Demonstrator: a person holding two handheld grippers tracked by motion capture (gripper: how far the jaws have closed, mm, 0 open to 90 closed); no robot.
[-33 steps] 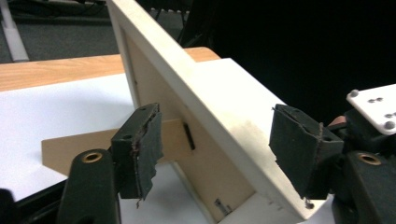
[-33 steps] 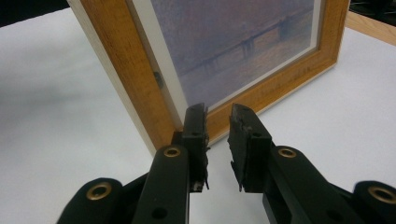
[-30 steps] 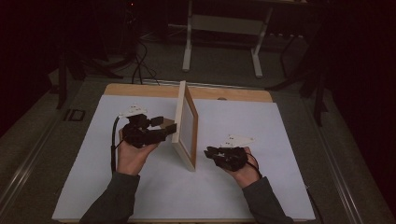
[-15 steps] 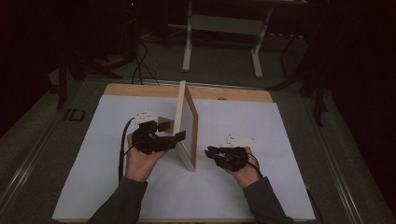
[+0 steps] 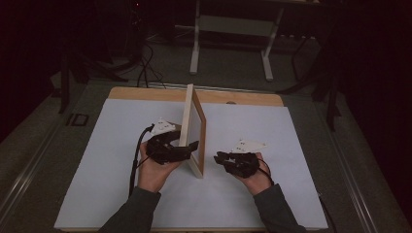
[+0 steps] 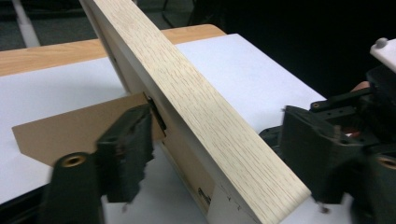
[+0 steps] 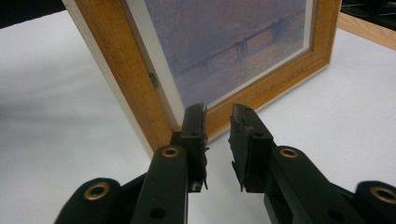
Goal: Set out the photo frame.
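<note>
Underneath, white table sheet; beyond, dark room.

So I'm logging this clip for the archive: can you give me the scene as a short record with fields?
Surface: white sheet on a wooden table
Main thing: picture frame, standing upright on its edge
Frame back: brown stand flap folded out
Left gripper: jaws open around the frame's near edge
Right gripper: jaws slightly apart, nothing between them, beside the frame's front
</note>
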